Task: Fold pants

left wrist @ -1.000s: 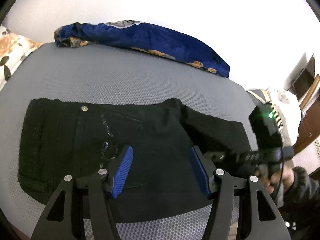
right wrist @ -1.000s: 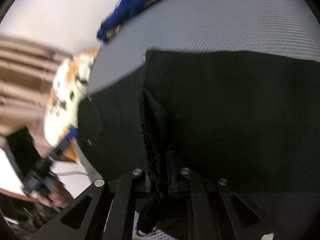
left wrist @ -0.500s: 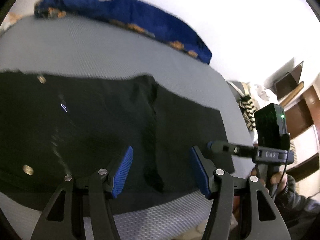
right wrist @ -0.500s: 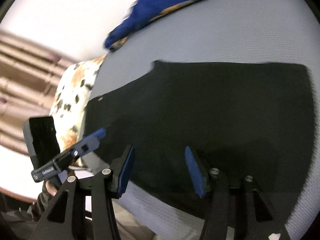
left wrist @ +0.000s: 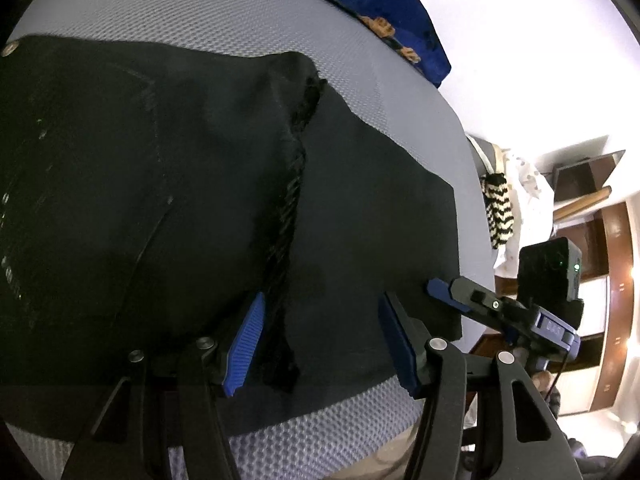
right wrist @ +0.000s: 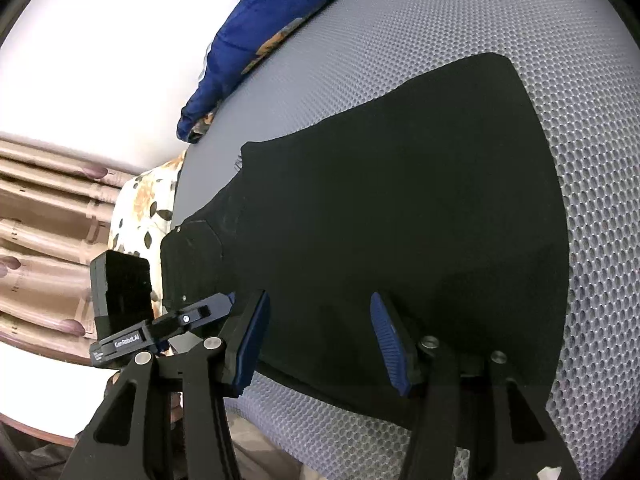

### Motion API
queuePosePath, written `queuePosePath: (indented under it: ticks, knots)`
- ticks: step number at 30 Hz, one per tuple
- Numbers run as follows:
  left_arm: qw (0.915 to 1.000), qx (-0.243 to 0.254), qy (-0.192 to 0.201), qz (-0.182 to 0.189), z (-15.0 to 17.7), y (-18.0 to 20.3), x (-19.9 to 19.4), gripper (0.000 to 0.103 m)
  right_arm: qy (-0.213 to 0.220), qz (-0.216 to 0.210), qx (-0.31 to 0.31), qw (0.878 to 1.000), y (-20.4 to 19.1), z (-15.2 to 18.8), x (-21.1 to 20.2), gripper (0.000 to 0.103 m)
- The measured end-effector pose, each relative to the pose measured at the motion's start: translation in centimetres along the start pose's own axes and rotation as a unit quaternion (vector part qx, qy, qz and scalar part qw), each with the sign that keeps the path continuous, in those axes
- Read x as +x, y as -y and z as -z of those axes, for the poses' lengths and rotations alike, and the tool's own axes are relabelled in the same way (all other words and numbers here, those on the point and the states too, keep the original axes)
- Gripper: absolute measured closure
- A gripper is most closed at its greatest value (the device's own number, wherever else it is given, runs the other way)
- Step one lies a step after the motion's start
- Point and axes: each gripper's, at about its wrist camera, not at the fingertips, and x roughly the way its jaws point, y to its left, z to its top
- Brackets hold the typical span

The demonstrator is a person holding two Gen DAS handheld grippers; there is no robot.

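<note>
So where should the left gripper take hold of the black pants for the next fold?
Probably the near edge of the black pants, where the raised frayed hem runs down between the left gripper's open jaws. Come from the near side, low over the grey mesh bed; that ridge stands up, easier to pinch than flat cloth.

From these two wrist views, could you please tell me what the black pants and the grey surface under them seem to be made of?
Black pants: probably matte denim or heavy cotton, judging by the metal rivet, the stitched pocket seams and the frayed hem. Grey surface: seemingly a synthetic mesh fabric, given its regular honeycomb of small holes and slight sheen.
</note>
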Motion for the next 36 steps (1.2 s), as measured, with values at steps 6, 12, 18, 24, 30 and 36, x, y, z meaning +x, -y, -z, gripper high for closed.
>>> queuePosePath:
  ticks: [6, 12, 18, 24, 30, 36]
  knots:
    - [0.9999, 0.0, -0.011, 0.0, -0.2, -0.1, 1.3, 0.086, 0.002, -0.004, 0.008, 1.0, 0.4, 0.1, 0.3, 0.052]
    - [1.0, -0.009, 0.003, 0.003, 1.1, -0.3, 1.4, 0.097, -0.001, -0.002, 0.008, 1.0, 0.5, 0.0, 0.2, 0.052]
    - [0.9986, 0.039, 0.004, -0.035, 2.0, 0.8, 0.8, 0.096, 0.004, 0.039, -0.021, 0.999, 0.0, 0.3, -0.2, 0.051]
    - [0.9964, 0.056, 0.012, -0.063, 2.0, 0.8, 0.7, 0.086, 0.004, 0.058, -0.04, 0.997, -0.3, 0.1, -0.1, 0.051]
    - [0.9789, 0.117, 0.104, -0.131, 0.8, 2.7, -2.7, 0.076, 0.065, 0.168, -0.111, 0.977, -1.8, -2.4, -1.8, 0.05]
    - [0.9721, 0.174, 0.12, -0.102, -1.7, 6.0, -0.6, 0.065, 0.077, 0.252, -0.144, 0.954, -1.2, -5.4, -1.2, 0.053]
